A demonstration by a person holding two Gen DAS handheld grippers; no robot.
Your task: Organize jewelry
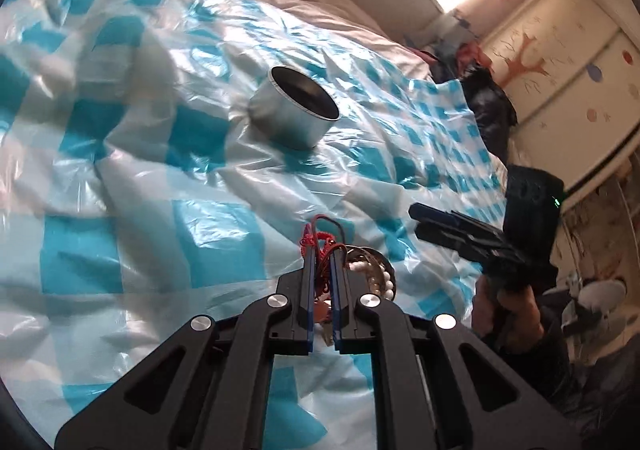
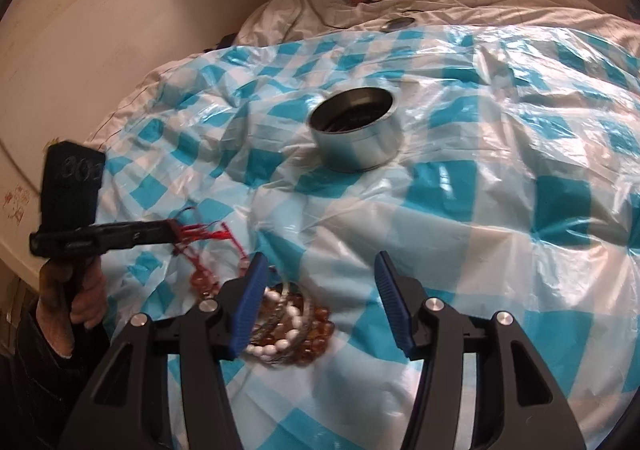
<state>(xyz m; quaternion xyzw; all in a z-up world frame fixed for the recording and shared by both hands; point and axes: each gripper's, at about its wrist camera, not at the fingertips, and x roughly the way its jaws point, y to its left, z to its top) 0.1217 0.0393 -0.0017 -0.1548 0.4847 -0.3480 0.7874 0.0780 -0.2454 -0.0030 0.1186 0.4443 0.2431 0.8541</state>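
Observation:
My left gripper [image 1: 323, 250] is shut on the red cord [image 1: 318, 240] of a beaded bracelet; in the right wrist view it [image 2: 170, 234] comes in from the left with the red cord [image 2: 200, 236] trailing to amber beads [image 2: 202, 282]. A pile of bracelets [image 2: 284, 326], white and amber beads, lies on the blue-and-white checked plastic sheet [image 2: 440, 210]; it shows beside the left fingers [image 1: 380, 274]. My right gripper [image 2: 320, 262] is open and empty just above the pile, and shows in the left wrist view [image 1: 416, 218]. An open round metal tin [image 2: 356, 130] stands beyond [image 1: 294, 110].
The sheet covers a soft, wrinkled bed with white bedding [image 2: 480, 6]. A small dark round object [image 2: 398, 24] lies at the sheet's far edge. A wall [image 2: 100, 50] is at left; a wardrobe [image 1: 560, 62] and dark clothes [image 1: 488, 106] are at right.

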